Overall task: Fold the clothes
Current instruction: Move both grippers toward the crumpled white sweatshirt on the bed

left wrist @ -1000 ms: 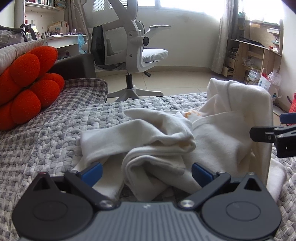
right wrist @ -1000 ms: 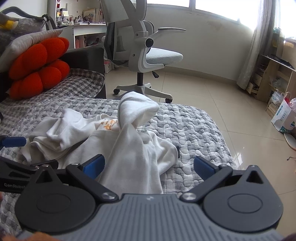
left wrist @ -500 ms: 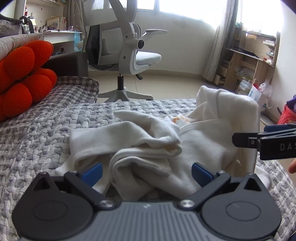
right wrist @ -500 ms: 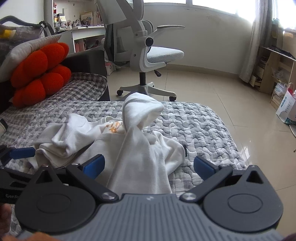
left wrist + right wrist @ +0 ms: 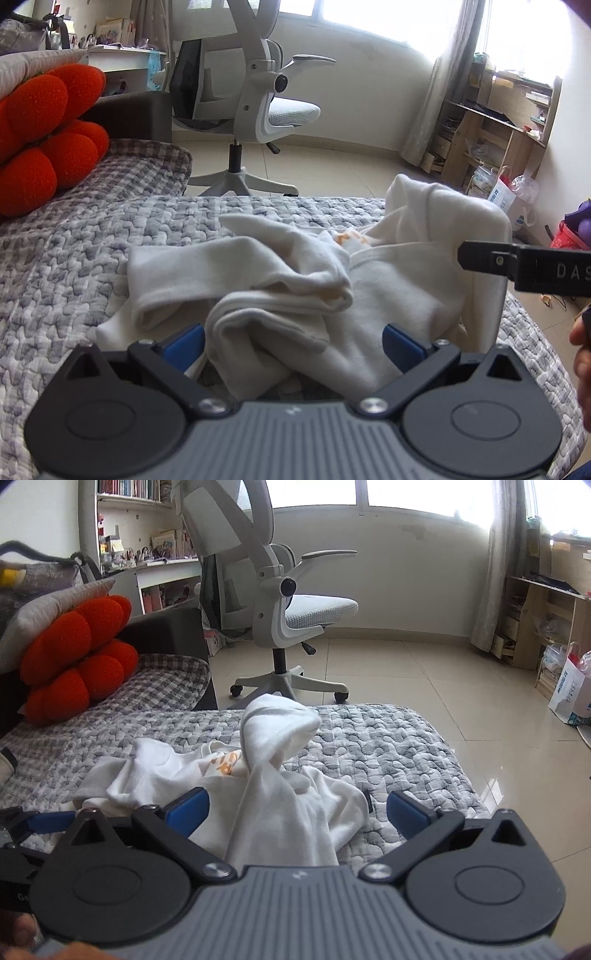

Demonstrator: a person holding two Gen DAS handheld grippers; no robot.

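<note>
The grey-and-white quilted bed cover (image 5: 74,266) fills the lower part of both views, and everything else sits in relation to it. Beyond its far edge stands the white office chair (image 5: 288,602) on the tiled floor, looming larger in the right wrist view than it did half a second ago, with more of the bookshelf behind it showing. At the cover's far left lies the red lobed cushion (image 5: 44,140). Near the middle of the cover, toward its right edge, the crumpled white garment (image 5: 295,280) is heaped with one part pulled up into a peak (image 5: 277,723), a patch of orange print showing in its folds; its shape is much as it was a second ago. The left gripper (image 5: 293,341) sits low over the garment's near edge, jaws spread wide with rumpled cloth between the blue pads but not pinched. The right gripper (image 5: 297,812) hangs likewise, jaws apart, the hanging cloth between them unclamped. In the left wrist view, the right gripper's black finger (image 5: 484,254) reaches further in over the raised fold than before.
</note>
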